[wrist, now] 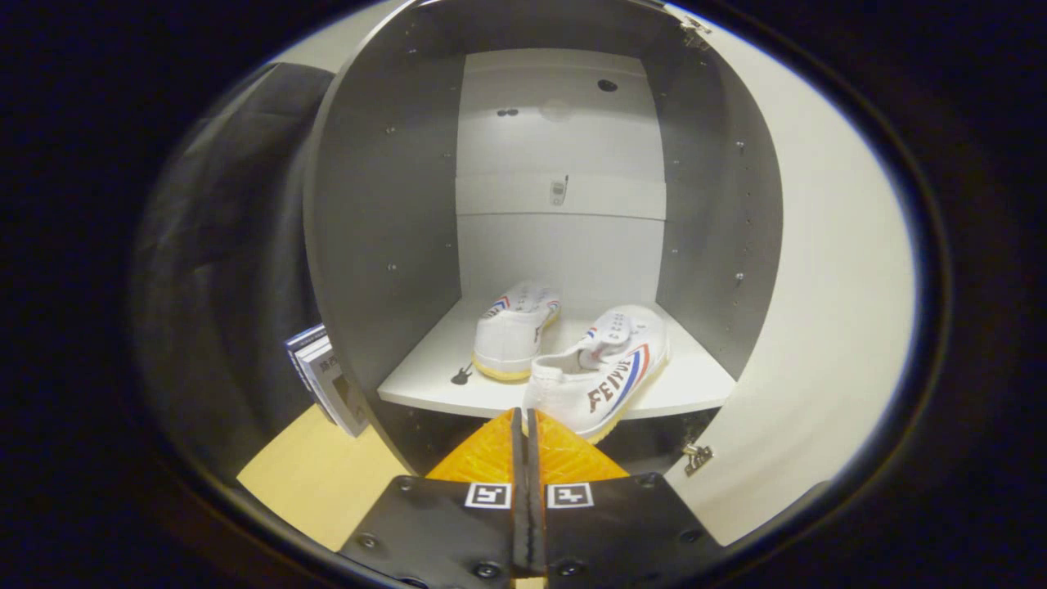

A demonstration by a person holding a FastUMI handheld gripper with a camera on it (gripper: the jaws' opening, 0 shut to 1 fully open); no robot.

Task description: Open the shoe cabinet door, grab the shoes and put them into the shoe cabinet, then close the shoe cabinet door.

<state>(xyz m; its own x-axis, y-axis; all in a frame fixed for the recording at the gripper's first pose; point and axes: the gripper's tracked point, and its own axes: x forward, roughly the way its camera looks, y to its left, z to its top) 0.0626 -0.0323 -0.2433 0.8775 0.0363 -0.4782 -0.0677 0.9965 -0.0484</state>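
Floor: pale wooden surface [319,478] lies below the cabinet, with a dark cloth wall at the left.
Cabinet: shoe cabinet [384,237] stands open, grey side walls, white back panel.
Door: cabinet door [826,327] is swung out to the right, with 2 hinges on its edge.
Shelf: white shelf [695,380] carries 2 white shoes.
Left shoe: left shoe [514,331] sits deeper, heel toward the front.
Right shoe: right shoe [601,376] lies at the front edge, its heel hanging slightly over.
Books: some books [327,376] lean beside the cabinet's left wall.
Gripper: gripper [527,425] is clenched, fingers pressed together on nothing, tips just in front of the right shoe's heel.
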